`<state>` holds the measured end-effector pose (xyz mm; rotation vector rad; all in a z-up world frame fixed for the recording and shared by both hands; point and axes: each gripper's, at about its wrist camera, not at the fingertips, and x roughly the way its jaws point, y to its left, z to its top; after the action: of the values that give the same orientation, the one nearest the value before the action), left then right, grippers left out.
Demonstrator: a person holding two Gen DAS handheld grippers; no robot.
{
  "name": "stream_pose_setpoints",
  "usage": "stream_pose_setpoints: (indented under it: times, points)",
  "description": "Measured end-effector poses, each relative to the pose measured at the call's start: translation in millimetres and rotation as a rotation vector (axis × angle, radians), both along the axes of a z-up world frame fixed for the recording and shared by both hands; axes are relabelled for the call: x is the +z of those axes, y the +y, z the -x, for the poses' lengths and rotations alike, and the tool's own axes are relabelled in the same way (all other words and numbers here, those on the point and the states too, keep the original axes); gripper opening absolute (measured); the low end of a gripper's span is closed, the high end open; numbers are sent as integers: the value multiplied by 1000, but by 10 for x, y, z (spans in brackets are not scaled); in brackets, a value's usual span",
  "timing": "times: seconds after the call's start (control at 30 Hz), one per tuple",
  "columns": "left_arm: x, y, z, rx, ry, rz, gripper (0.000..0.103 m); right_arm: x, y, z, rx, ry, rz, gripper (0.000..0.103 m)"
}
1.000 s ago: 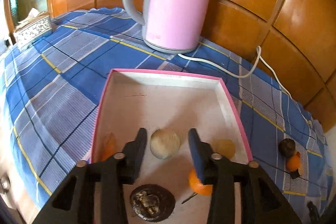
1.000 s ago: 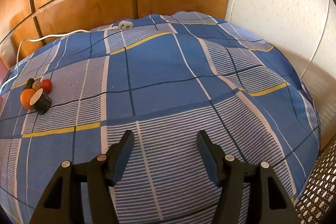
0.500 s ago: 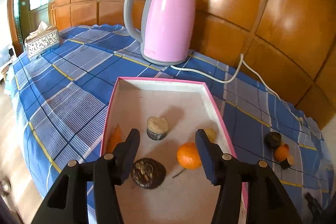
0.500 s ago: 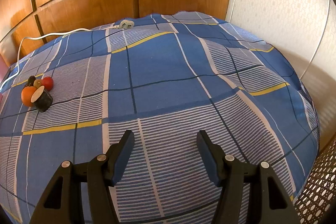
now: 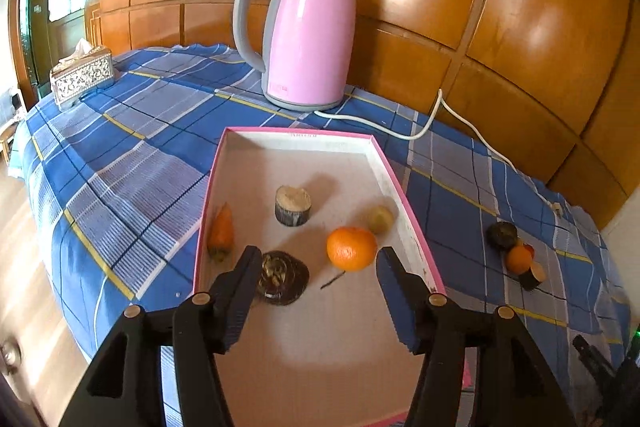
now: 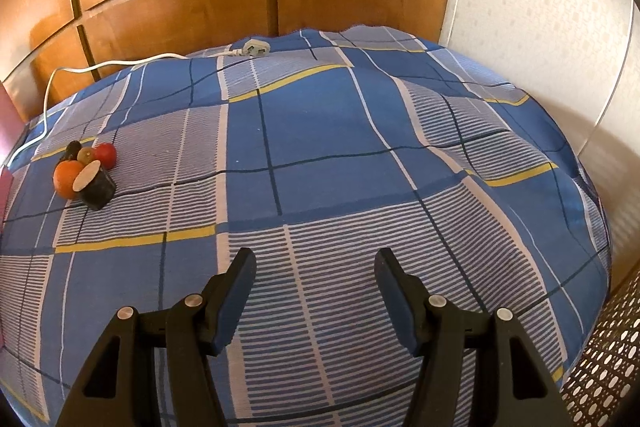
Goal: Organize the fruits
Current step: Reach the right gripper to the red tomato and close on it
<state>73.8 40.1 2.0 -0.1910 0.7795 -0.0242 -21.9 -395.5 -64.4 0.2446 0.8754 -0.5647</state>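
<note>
Five pieces now lie in the pink tray [image 5: 404, 195]: carrot [image 5: 221, 231], dark round fruit [image 5: 283, 277], cut stub [image 5: 293, 205], orange [image 5: 351, 248], small yellow one [image 5: 380, 219]. Since a second ago the left claw [image 5: 316, 269] has backed up and away from the stub, jaws spread and empty, so that drop looks finished. Right claw [image 6: 315, 269], also spread and empty, has stayed put; the leftover pile [image 6: 86, 171] waits on the cloth [image 6: 320, 131].

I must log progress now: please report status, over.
Left tongs open above pink tray, empty. Right tongs open, empty. Fruit cluster waits on cloth. Nothing blocks.
</note>
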Motion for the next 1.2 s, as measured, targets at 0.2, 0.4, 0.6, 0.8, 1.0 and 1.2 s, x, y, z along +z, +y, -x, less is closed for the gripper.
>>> stream_pose_setpoints:
  times: [0.2,0.4,0.6,0.8,1.0,1.2]
  points:
    - [-50,3,92,-6,14,-4,63,36,41,-20,14,-6,4,62]
    - [-89,39,190,1,19,5,65,63,83,-31,25,-10,5,62]
    - [-140,73,303,5,19,5,72,123,132,-67,51,-21,-3,62]
    - [-225,81,398,8,35,3,72,173,252,-173,120,-32,-24,62]
    - [-252,56,441,-3,40,0,72,226,394,-363,208,-45,-66,62]
    - [-247,58,458,-4,39,-2,72,256,426,-637,274,-59,-174,53]
